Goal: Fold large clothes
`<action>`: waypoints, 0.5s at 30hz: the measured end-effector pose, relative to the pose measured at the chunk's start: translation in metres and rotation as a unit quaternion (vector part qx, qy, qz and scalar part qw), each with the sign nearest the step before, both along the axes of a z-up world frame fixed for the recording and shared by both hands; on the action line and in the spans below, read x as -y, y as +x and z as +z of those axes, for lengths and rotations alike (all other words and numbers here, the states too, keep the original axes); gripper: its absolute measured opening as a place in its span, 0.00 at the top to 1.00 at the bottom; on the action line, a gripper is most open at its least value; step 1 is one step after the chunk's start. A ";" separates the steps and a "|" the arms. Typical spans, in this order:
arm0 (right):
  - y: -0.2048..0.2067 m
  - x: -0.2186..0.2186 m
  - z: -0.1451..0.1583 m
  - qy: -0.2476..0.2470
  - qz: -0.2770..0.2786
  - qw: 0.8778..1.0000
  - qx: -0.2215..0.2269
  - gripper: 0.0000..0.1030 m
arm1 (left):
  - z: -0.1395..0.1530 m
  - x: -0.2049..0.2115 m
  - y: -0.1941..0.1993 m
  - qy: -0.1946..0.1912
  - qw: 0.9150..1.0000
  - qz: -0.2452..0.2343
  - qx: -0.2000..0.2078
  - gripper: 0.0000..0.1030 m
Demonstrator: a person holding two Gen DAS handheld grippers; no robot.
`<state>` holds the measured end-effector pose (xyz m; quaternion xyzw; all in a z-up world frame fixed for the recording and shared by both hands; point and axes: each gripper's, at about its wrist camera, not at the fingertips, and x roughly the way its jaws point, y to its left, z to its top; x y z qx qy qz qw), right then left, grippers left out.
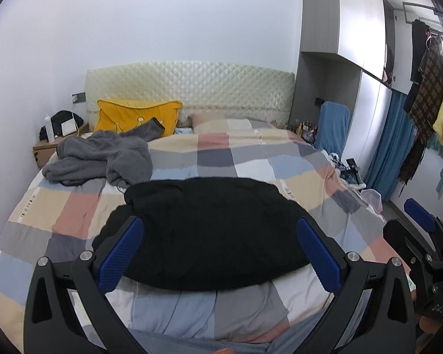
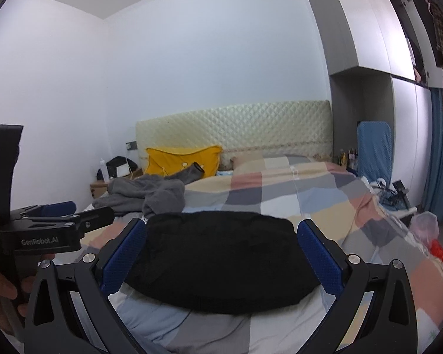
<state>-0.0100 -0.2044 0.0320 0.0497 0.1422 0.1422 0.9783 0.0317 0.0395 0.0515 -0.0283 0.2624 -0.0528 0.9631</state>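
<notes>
On the checked duvet [image 1: 251, 159] near the foot of the bed lies the black garment [image 1: 209, 230], folded compactly. Left hand-held gripper [image 1: 220, 253] and right hand-held gripper [image 2: 221, 253] hover spread wide, empty. A one-layer pinch could undo the fold; the grey fleece garment [image 1: 100, 159] waits crumpled.

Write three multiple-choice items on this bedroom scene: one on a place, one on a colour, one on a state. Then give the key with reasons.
1. Where does the grey garment lie?
A. on the floor
B. on the bed, beyond the black garment, near the pillow
C. on the hanging rail

2. What colour is the pillow?
A. yellow
B. green
C. white

3. How do the left gripper and right gripper stand?
A. both shut on cloth
B. one shut on cloth
C. both open, holding nothing

Key: B, it sprawls on the checked quilt by the headboard end; A, its cover is plainly yellow; C, each pair of blue fingers is spread with nothing between.
</notes>
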 end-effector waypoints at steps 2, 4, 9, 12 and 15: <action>0.000 0.001 -0.008 -0.002 -0.005 1.000 -0.008 0.00 | -0.007 0.000 -0.002 0.000 1.000 0.003 -0.004 0.00; 0.002 0.002 -0.016 -0.005 -0.008 1.000 -0.019 0.00 | -0.014 -0.001 -0.002 -0.003 1.000 0.005 -0.012 0.00; 0.004 0.002 -0.034 -0.008 -0.005 0.999 -0.044 0.00 | -0.032 -0.007 0.001 -0.012 0.999 0.012 -0.037 0.00; 0.004 0.000 -0.042 -0.014 -0.004 0.999 -0.052 0.00 | -0.045 -0.009 0.001 -0.008 0.998 0.017 -0.053 0.00; 0.005 0.001 -0.049 -0.010 -0.002 0.998 -0.062 0.00 | -0.054 -0.010 0.001 -0.007 0.998 0.021 -0.067 0.00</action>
